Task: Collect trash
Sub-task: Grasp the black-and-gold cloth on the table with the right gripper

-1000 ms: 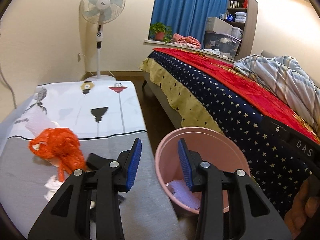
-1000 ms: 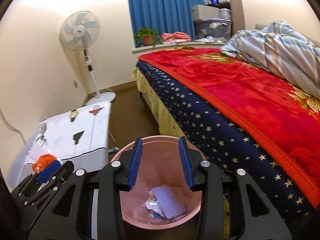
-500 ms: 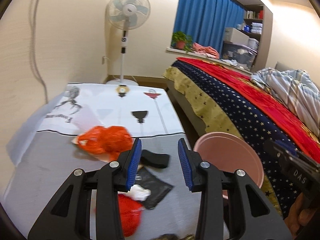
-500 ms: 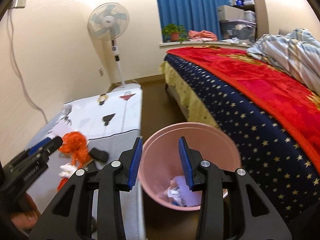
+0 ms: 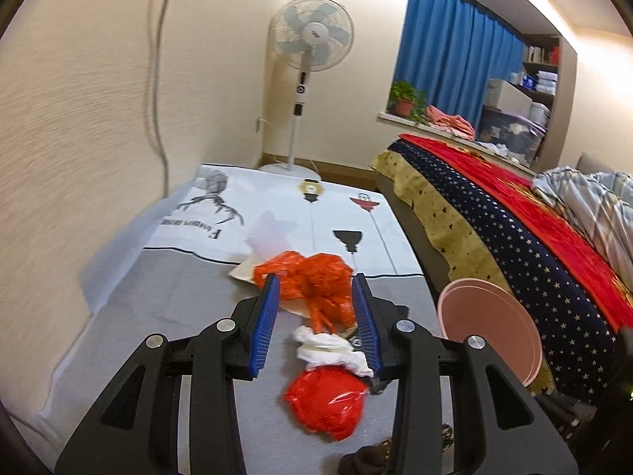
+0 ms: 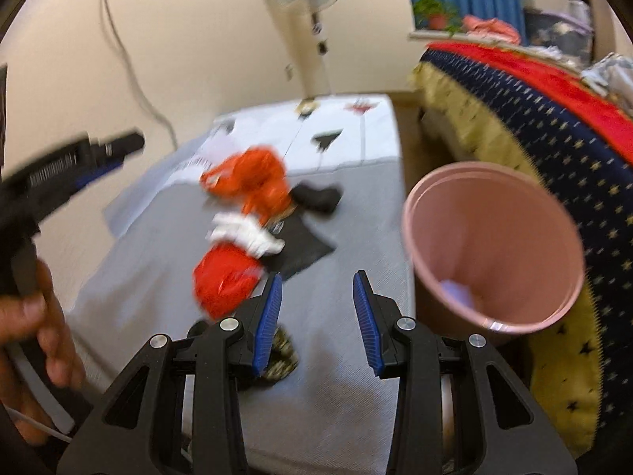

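Two handheld grippers reach over a low table (image 5: 166, 308) covered with a grey and white printed cloth, in a bedroom. The left gripper (image 5: 315, 322) hangs above a cluster of trash in the middle of the table, its blue-padded jaws parted with nothing pressed between them. The right gripper (image 6: 317, 318) is nearer the table's right side, its jaws likewise parted and empty, over bare grey cloth. The trash lies in a loose row running from far to near: a crumpled orange plastic bag (image 5: 312, 281) farthest, resting partly on a pale sheet of paper (image 5: 243, 271); then a white wad of tissue (image 5: 324, 346); then a shiny red plastic wrapper (image 5: 326, 399) nearest. A flat black bag (image 6: 300, 245) lies under and to the right of the tissue. A pink bin (image 6: 490, 245) stands just off the table's right edge, between the table and a bed (image 5: 514, 213) with a starred navy and red cover; something pale purple lies at its bottom. A standing fan (image 5: 310, 39) is against the far wall. All the litter looks very light, soft and crushable; the plastic pieces are probably slick and springy, so a pinch on a bunched fold in the middle should hold better than one on a loose edge. The tissue should compress easily and could be taken anywhere. The right-hand view is blurred, so fine detail there is uncertain.
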